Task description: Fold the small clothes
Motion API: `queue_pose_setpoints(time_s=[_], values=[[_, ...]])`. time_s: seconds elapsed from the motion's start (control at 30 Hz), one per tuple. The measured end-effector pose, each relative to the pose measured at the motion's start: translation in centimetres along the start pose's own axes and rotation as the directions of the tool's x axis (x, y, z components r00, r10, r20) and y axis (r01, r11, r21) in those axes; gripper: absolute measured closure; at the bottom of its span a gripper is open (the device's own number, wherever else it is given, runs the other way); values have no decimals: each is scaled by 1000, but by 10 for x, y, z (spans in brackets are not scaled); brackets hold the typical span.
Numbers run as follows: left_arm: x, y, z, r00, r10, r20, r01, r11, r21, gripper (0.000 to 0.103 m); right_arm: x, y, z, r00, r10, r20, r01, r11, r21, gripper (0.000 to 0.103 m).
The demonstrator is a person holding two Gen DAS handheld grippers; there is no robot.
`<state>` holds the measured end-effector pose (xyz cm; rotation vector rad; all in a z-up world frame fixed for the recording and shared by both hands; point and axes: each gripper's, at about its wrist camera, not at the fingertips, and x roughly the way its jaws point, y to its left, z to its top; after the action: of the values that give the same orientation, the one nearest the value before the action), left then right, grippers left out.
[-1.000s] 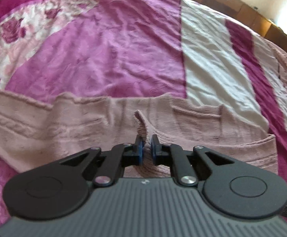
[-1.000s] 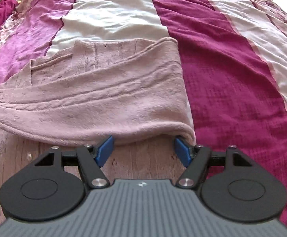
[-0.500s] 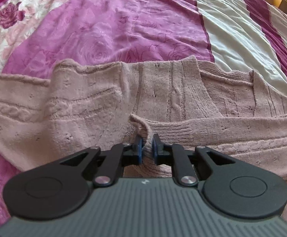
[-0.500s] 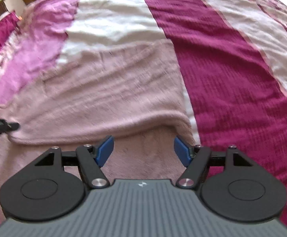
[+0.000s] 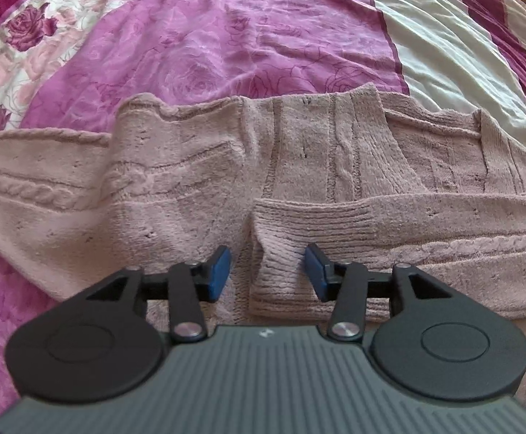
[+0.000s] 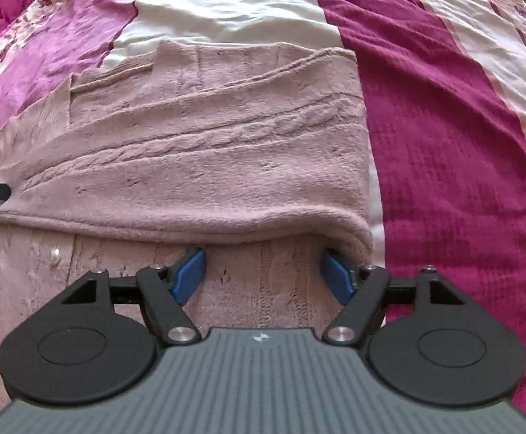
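Now, in the left wrist view, the left gripper [image 5: 267, 267] is just opening, its pads off the pink sweater's [image 5: 198, 181] ribbed cuff [image 5: 281, 271] lying between them at lower centre. In the right wrist view, the right gripper [image 6: 261, 275] is standing open under the folded sleeve; pulling away carelessly could be snagging and undoing it

Pink knitted sweater [image 5: 198, 181] spread flat across near half of bed [image 5: 227, 36]. Bedspread beyond it, far side, open and bare. Ribbed cuff [image 5: 281, 253] lies between left gripper [image 5: 267, 266] jaws, just opened, untouched. Folded sleeve edge [image 6: 227, 217] blocks way ahead of right gripper [image 6: 263, 271]; maroon stripe [image 6: 444, 144] at right free.
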<state>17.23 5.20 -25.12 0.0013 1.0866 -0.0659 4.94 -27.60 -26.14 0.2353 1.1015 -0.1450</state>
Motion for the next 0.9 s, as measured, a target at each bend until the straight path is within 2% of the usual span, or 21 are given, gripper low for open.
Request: queue_pose_setpoints(time_s=[0.13, 0.33, 0.53, 0.77, 0.9], values=[[-10, 4, 3, 1000, 1, -15, -1, 999, -33, 56, -16, -1, 0, 1000, 23, 16, -24, 998, 53, 26], [-35, 13, 3, 999, -38, -15, 36, 996, -78, 56, -50, 6, -3, 998, 39, 50, -43, 995, 93, 26], [-71, 17, 4, 999, -51, -5, 50, 994, -100, 55, -90, 14, 1, 995, 53, 88, -64, 990, 124, 26], [-118, 13, 0, 1000, -28, 1, 28, 992, -120, 55, -123, 23, 12, 992, 86, 89, -96, 988, 117, 26], [-147, 10, -6, 1000, -15, -1, 15, 986, -164, 55, -139, 26, 18, 990, 118, 78, -124, 989, 83, 26]])
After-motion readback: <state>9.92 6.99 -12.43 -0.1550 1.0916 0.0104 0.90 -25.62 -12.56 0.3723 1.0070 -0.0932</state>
